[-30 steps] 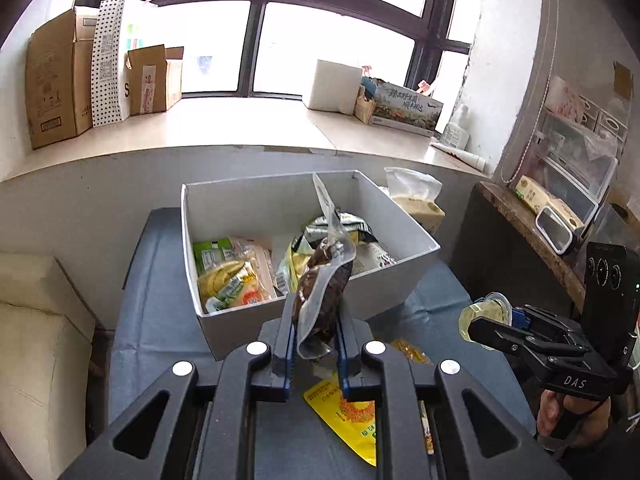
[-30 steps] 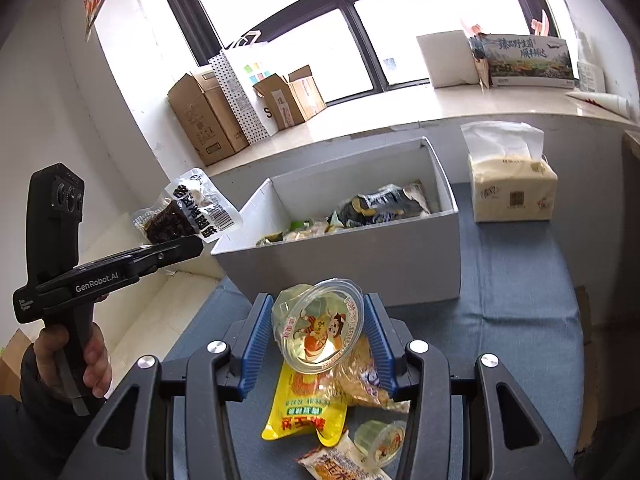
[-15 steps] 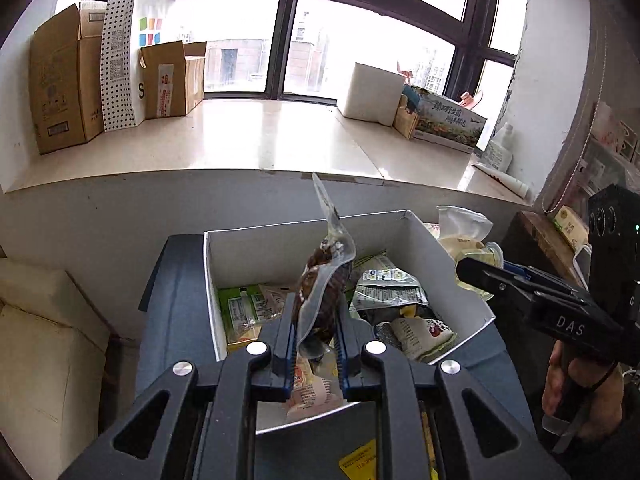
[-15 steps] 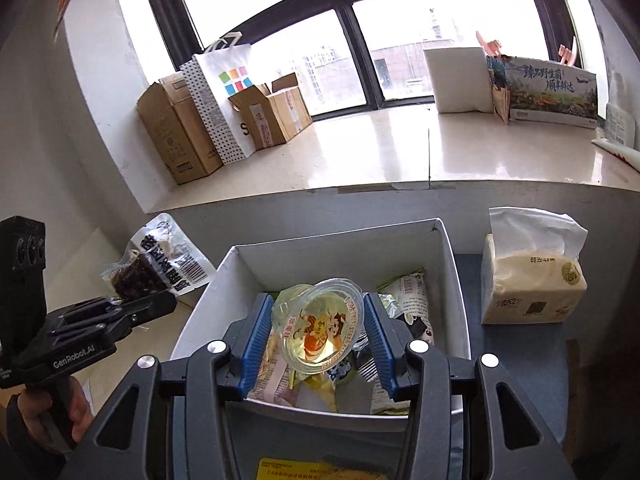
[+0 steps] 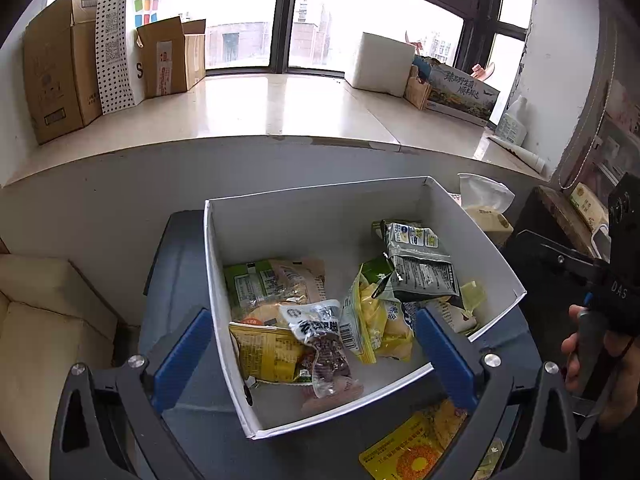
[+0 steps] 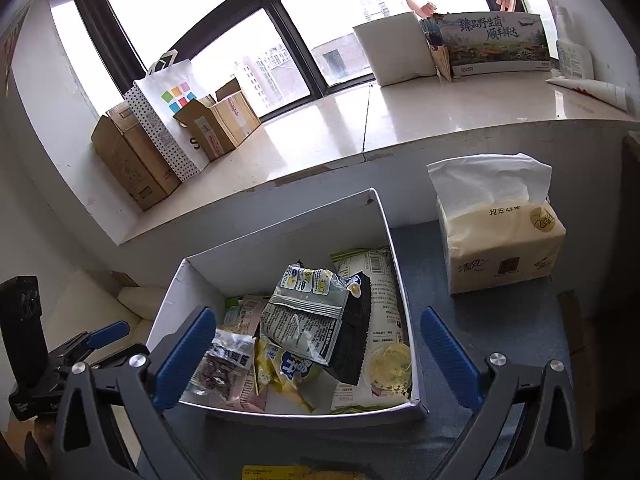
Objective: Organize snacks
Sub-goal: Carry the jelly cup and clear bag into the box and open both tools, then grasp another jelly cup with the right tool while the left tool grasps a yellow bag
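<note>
A white box (image 5: 316, 208) (image 6: 280, 248) on the blue-grey table holds several snack packs. The brown snack pouch (image 5: 328, 350) (image 6: 224, 360) lies inside near the front. The clear jelly cup (image 6: 389, 366) lies in the box's right front corner. My left gripper (image 5: 312, 344) is open and empty above the box's front. My right gripper (image 6: 314, 354) is open and empty above the box. A yellow snack pack (image 5: 404, 452) lies on the table in front of the box.
A tissue pack (image 6: 500, 240) stands right of the box. The windowsill behind holds cardboard boxes (image 5: 60, 64), a dotted paper bag (image 5: 120, 36) and a white box (image 5: 380, 64). A cream cushion (image 5: 44, 320) lies to the left. A shelf (image 5: 580, 208) stands at the right.
Both grippers have opened over the box. The brown pouch dropped from my left gripper and the jelly cup from my right gripper; both now lie inside the box.
</note>
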Available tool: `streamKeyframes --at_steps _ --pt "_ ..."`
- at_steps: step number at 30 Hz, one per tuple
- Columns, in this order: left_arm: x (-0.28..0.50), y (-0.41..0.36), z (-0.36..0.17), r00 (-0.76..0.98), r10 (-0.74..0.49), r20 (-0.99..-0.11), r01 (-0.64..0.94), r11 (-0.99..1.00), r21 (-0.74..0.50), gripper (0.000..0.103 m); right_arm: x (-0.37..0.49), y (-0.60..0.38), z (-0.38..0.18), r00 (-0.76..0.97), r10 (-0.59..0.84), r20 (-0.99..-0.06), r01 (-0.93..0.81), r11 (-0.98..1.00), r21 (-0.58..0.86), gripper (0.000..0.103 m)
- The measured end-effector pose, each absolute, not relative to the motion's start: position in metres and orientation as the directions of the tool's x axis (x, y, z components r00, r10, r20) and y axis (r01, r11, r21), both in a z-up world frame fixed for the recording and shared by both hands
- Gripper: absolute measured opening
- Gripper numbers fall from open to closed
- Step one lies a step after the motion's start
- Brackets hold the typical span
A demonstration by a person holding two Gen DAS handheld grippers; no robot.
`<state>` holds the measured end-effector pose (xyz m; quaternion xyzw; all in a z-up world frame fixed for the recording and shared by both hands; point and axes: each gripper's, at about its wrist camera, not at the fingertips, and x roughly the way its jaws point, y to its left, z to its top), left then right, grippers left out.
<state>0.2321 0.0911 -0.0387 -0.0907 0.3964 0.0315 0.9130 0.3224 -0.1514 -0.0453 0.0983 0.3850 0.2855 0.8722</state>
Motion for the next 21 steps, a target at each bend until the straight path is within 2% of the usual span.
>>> streamKeyframes --at_steps 7,12,21 --pt "0.216 0.082 -0.034 0.681 -0.046 -0.731 -0.102 0.982 -0.157 0.103 0.289 -0.155 -0.027 0.521 0.629 -0.577 -0.502 0.772 0.389 0.103" --pt "0.180 0.069 -0.027 0.696 -0.068 -0.714 -0.066 0.985 -0.158 0.103 0.238 -0.170 -0.036 0.489 0.656 -0.575 -0.555 0.743 0.375 0.103" --pt "0.095 0.030 -0.048 0.686 -0.163 -0.709 0.036 0.981 -0.191 0.103 0.160 -0.202 -0.103 0.440 0.570 -0.693 -0.536 0.787 0.307 0.103"
